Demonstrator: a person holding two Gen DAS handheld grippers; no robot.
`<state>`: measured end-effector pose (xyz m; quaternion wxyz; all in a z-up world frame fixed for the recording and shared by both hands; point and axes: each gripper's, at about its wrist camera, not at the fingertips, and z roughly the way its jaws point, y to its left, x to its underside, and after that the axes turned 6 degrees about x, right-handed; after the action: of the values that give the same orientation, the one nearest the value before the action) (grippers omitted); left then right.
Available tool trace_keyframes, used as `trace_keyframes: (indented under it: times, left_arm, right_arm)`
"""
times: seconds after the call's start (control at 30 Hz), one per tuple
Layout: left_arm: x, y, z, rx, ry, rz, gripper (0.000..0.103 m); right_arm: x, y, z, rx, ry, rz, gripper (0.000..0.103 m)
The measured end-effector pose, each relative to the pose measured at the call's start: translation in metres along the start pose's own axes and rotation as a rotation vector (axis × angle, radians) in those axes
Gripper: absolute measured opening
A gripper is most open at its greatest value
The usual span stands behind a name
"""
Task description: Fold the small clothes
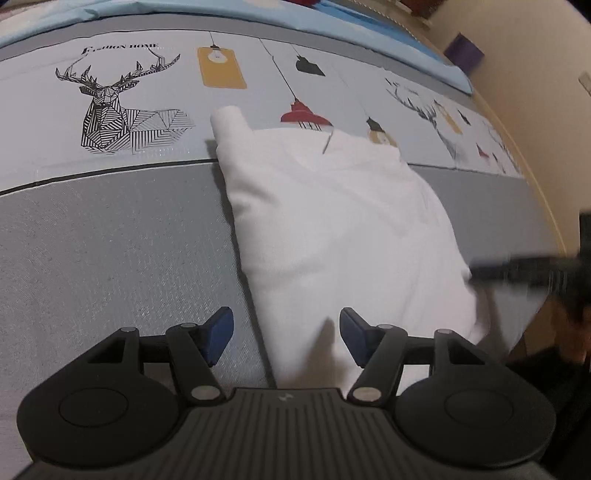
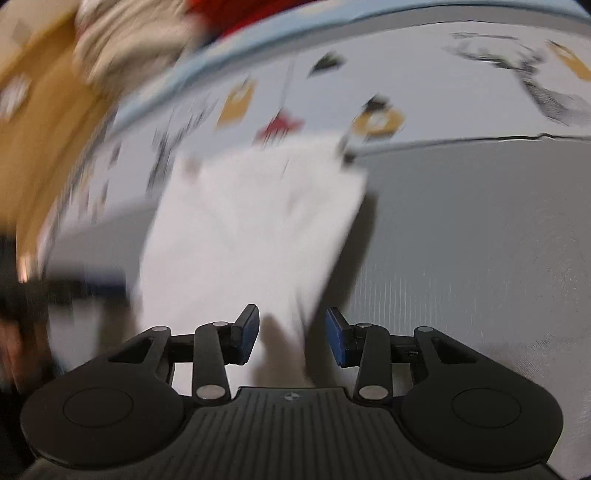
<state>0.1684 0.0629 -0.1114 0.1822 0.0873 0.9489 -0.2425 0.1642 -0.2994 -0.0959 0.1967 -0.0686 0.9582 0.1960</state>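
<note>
A small white garment [image 1: 332, 221] lies folded on the printed bedsheet [image 1: 110, 240], with a rolled sleeve end [image 1: 231, 118] sticking out at its far left. My left gripper [image 1: 286, 334] is open over the garment's near left corner, blue pads apart. In the blurred right wrist view the same white garment [image 2: 251, 229] lies ahead. My right gripper [image 2: 291, 334] is open with the garment's near corner between its pads. The right gripper also shows as a dark blur in the left wrist view [image 1: 517, 271], at the garment's right edge.
The sheet has a grey band and a pale band printed with a deer [image 1: 110, 110] and lamps. A light blue cover [image 1: 332, 22] lies at the far edge. A beige wall [image 1: 535, 92] is at right. Blurred clothes [image 2: 122, 37] lie at far left.
</note>
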Motion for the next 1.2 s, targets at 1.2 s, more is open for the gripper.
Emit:
trace_keyframes:
  times: [1.2]
  left_arm:
    - [-0.068, 0.016, 0.023, 0.007, -0.226, -0.155, 0.033]
  right_arm:
    - [-0.06, 0.011, 0.038, -0.006, -0.187, 0.275, 0.018]
